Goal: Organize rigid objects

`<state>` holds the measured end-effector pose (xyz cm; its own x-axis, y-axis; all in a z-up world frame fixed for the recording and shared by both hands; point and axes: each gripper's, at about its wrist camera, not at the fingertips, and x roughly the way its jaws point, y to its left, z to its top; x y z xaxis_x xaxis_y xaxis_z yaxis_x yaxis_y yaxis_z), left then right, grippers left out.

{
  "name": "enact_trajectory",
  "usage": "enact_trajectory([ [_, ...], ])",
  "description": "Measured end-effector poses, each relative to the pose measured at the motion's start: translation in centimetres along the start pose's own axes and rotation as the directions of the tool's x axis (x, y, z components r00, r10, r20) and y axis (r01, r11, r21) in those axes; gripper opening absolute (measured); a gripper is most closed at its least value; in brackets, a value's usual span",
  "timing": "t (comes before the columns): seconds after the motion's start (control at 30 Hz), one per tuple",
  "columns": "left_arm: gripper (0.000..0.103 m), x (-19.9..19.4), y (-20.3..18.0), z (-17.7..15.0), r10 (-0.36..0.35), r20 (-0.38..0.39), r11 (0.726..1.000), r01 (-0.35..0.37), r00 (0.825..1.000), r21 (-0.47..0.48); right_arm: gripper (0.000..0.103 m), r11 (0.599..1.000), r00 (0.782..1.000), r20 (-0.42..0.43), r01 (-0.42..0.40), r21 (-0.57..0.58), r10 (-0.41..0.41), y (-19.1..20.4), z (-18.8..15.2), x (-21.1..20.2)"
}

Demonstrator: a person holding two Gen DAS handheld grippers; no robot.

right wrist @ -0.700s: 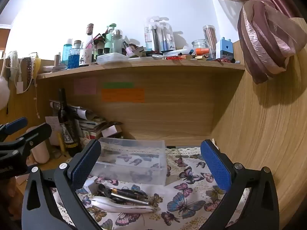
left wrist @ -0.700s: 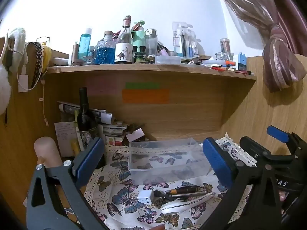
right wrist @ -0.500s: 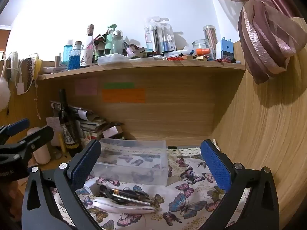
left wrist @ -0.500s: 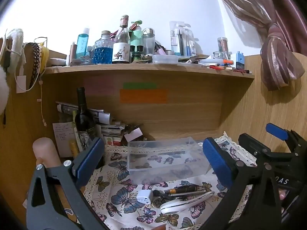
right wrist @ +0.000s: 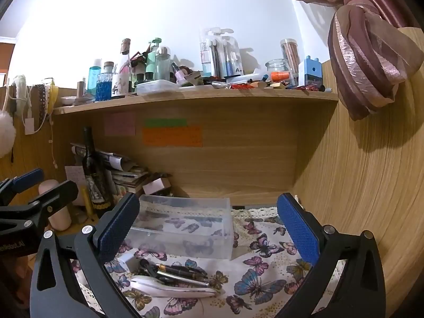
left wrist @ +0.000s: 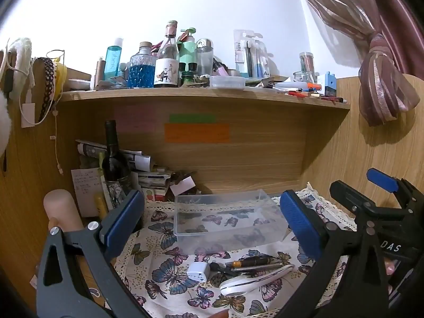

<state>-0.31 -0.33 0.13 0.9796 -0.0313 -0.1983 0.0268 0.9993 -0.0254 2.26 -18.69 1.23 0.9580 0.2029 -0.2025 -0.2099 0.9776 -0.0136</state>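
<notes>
A clear plastic box point(left wrist: 225, 218) point(right wrist: 185, 232) stands empty on the butterfly cloth point(left wrist: 169, 273) point(right wrist: 265, 286). In front of it lie a white charger plug point(left wrist: 197, 271), dark pens point(left wrist: 254, 262) point(right wrist: 177, 270) and a white oblong case point(left wrist: 251, 281) point(right wrist: 172, 288). My left gripper point(left wrist: 212, 225) hovers open above these items, nothing between its blue pads. My right gripper point(right wrist: 206, 228) is open too, level with the box, holding nothing. The right gripper's body point(left wrist: 384, 212) shows at the right of the left wrist view.
A wine bottle point(left wrist: 115, 164) point(right wrist: 94, 169), stacked papers point(left wrist: 148, 175) and a pink cylinder point(left wrist: 61, 212) crowd the back left. The shelf point(left wrist: 201, 95) above carries several bottles and jars. Wood panels wall the nook; a tied curtain point(right wrist: 371, 53) hangs right.
Both views shifted very slightly; the box and items sit a little lower and nearer in frame. Both grippers stay open and nothing was picked up.
</notes>
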Motion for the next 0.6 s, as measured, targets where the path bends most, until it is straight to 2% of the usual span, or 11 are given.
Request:
enact_trajectory([
  [0.6,0.103,-0.12,-0.13,0.10,-0.006,0.004,1.000,0.006,1.000,0.002,0.103,1.000,1.000,0.015,-0.001,-0.002,0.001,0.09,0.31,-0.57],
])
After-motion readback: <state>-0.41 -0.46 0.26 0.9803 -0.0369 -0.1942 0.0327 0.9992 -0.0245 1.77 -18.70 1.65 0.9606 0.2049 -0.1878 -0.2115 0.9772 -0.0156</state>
